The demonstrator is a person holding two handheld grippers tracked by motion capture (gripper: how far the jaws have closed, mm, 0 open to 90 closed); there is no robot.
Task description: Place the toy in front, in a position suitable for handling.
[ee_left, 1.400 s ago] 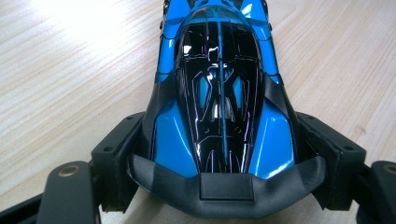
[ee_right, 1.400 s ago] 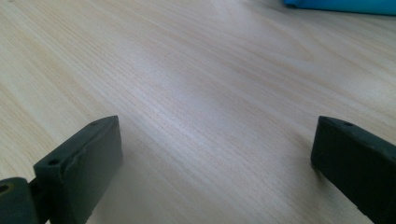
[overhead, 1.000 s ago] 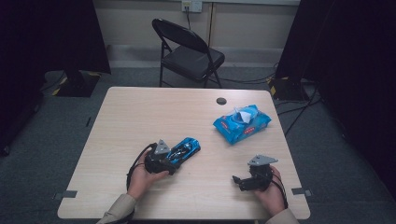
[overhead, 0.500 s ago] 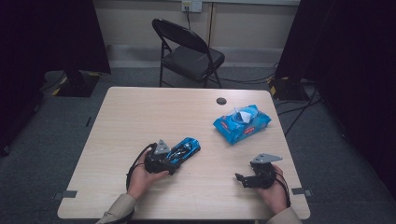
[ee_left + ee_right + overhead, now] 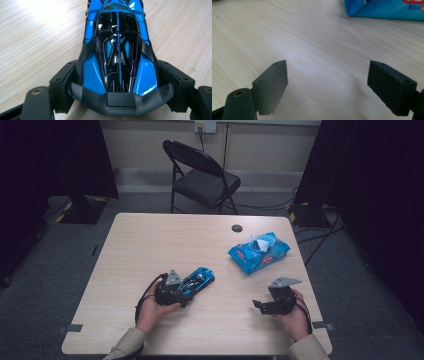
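A blue and black toy car lies on the wooden table, nose toward the far right. My left gripper is shut on its rear end; in the left gripper view the pads press both flanks of the car. My right gripper rests near the table's front right, pointing left. It is open over bare wood, seen as my right gripper in its own view. Its jaws have just been closing a little with nothing between them.
A blue pack of wet wipes lies at the right of the table, its edge also in the right gripper view. A small black disc sits near the far edge. A black folding chair stands beyond the table.
The right gripper has shifted slightly to the right. The left gripper and the car have kept still.
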